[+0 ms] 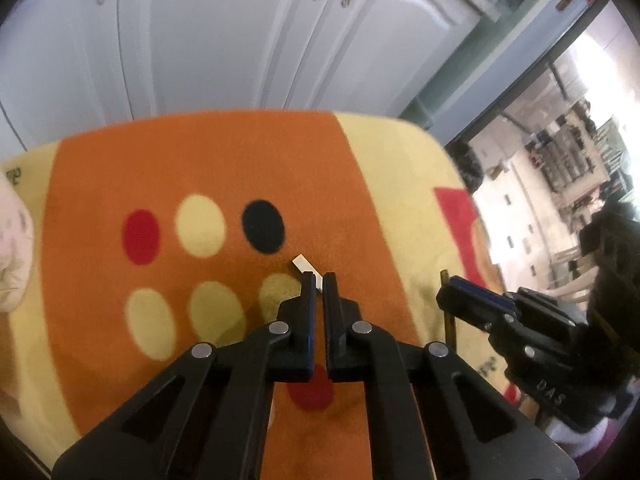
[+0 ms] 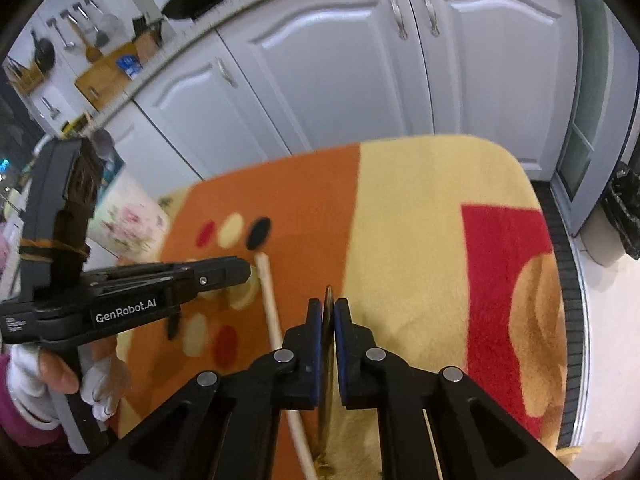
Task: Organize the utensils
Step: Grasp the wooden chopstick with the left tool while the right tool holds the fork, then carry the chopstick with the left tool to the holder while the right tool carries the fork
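My left gripper (image 1: 319,282) is shut on a pale wooden utensil handle (image 1: 303,264), whose flat end sticks out just past the fingertips. In the right wrist view the same left gripper (image 2: 246,272) comes in from the left, and the pale handle (image 2: 269,300) runs from its tip down toward the bottom edge. My right gripper (image 2: 328,306) is shut on a thin dark utensil (image 2: 328,294) seen edge-on between the pads. The left wrist view shows the right gripper (image 1: 446,294) at the right with the dark utensil (image 1: 451,326) running through its tip. Both hover over the cloth.
An orange, yellow and red cloth with coloured dots (image 1: 208,184) covers the table (image 2: 420,208). White cabinet doors (image 2: 340,72) stand close behind it. A floral-printed object (image 2: 128,220) sits at the table's left end. A gloved hand (image 2: 98,388) holds the left gripper.
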### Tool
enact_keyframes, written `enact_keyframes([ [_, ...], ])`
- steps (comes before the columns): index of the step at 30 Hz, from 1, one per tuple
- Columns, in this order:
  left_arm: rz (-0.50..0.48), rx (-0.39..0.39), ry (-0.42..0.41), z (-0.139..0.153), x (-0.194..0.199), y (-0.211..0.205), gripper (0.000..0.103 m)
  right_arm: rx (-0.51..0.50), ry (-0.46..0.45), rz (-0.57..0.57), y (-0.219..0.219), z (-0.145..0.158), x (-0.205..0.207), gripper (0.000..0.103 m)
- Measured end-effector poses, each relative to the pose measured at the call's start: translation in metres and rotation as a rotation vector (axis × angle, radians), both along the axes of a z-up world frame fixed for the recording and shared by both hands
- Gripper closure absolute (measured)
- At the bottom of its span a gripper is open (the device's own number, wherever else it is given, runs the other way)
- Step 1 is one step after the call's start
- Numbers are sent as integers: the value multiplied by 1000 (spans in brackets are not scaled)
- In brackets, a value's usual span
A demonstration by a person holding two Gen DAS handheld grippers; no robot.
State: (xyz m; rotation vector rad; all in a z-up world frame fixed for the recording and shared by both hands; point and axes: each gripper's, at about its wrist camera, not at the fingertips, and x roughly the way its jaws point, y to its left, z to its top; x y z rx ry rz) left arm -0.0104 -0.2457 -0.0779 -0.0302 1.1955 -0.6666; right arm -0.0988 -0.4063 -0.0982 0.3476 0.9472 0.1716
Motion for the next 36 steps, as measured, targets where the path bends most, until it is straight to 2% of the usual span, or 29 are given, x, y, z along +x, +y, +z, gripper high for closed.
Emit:
enact_keyframes([
  [4,9,-36,-24,14,1,19,102,9,-57,21,8,22,-6,97],
  [10,54,-79,71,5,1,22,101,0,-55,25,14,25,-5,97],
  [11,62,-81,88,3,2,21,98,10,-52,24,14,23,-4,97],
  [13,70,-81,121,-2,3,17,84,62,-43,20,11,20,-5,97],
  [15,78,-62,116,-6,4,11,78,127,-38,17,11,16,-10,97],
  [18,80,-4,111,-14,5,-3,76,163,-26,17,14,9,-17,97],
  [20,66,33,105,-20,4,-13,76,168,-21,8,12,7,-20,97],
  [24,50,84,19,-19,0,-28,76,176,-24,-18,3,7,-22,97],
  [25,47,85,11,-19,1,-30,79,176,-28,-21,2,8,-22,97],
  [27,17,107,-14,-22,0,-36,94,175,-35,-25,-1,11,-23,97],
  [29,-6,102,-36,-22,-3,-34,96,165,-44,-27,-1,16,-23,97],
  [32,5,61,8,-20,1,-22,98,146,-61,-27,0,24,-24,97],
  [36,16,13,-11,-1,-3,3,98,130,-85,-20,1,36,-22,97],
])
